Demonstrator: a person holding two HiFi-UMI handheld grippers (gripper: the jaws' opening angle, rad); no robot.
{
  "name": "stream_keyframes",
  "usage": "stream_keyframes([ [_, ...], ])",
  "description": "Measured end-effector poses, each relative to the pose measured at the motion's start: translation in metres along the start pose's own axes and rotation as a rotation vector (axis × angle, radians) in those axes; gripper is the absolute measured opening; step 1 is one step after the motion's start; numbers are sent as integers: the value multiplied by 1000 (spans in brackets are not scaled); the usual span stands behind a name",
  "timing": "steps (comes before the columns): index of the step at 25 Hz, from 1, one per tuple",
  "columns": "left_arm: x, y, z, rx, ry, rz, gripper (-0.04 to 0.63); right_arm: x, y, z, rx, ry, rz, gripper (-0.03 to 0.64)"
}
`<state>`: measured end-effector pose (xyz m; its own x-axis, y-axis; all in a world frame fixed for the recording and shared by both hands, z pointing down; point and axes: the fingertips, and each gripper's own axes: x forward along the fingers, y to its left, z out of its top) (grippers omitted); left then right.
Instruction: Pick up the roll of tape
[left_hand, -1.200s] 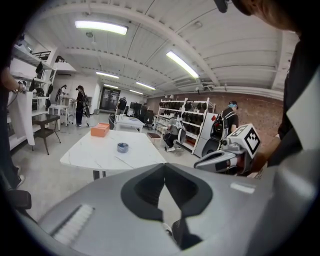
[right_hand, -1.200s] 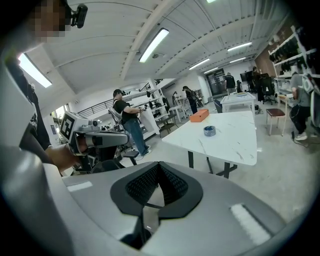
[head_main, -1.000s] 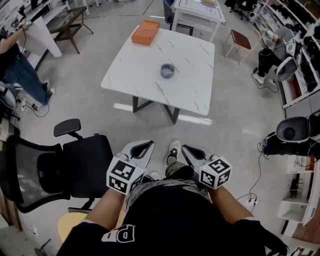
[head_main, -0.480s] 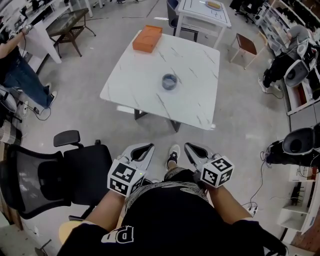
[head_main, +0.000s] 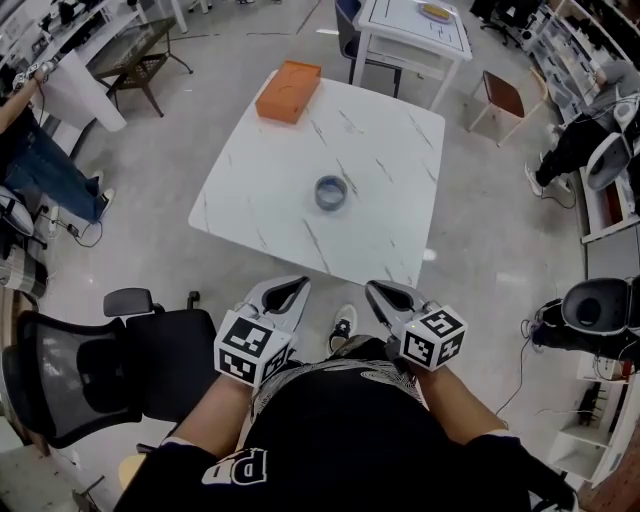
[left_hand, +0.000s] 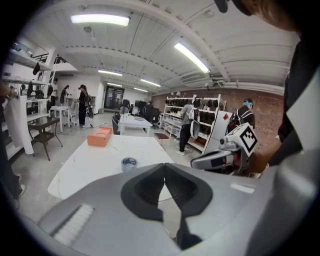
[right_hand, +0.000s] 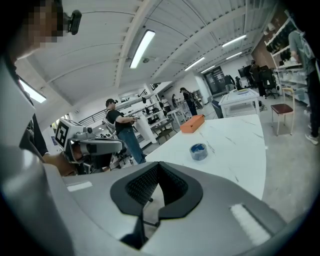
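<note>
The roll of tape (head_main: 331, 193) is a grey-blue ring lying flat near the middle of the white marble table (head_main: 260, 190). It also shows as the tape (left_hand: 129, 163) in the left gripper view and the tape (right_hand: 198, 151) in the right gripper view. My left gripper (head_main: 292, 284) and right gripper (head_main: 379, 287) are held close to my body, short of the table's near edge. Both are shut with nothing between the jaws. The tape lies well ahead of both.
An orange box (head_main: 287, 91) sits at the table's far left corner. A black office chair (head_main: 110, 365) stands to my left. Another white table (head_main: 415, 25) and a stool (head_main: 505, 98) stand beyond. A person (head_main: 35, 150) stands at far left, shelving at right.
The table and tape have come nearer and lower in the head view as I walk toward them. Both grippers kept their pose and stayed shut.
</note>
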<state>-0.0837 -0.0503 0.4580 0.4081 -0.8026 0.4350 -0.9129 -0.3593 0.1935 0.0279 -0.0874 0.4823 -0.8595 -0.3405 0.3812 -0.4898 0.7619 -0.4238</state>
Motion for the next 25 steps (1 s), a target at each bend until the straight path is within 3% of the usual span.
stream_keyframes([
  [6,52,18,35,16,-10,21,59,21,-45,27,4,12,32,-2],
  [15,99,41,58,29,-2,74,58,49,-91,53,-13,30,76,-2],
  [21,112,63,58,43,16,94,60,59,-100,62,-10,11,63,-2],
  [25,120,77,63,56,27,68,58,64,-107,71,-6,-6,28,-2],
])
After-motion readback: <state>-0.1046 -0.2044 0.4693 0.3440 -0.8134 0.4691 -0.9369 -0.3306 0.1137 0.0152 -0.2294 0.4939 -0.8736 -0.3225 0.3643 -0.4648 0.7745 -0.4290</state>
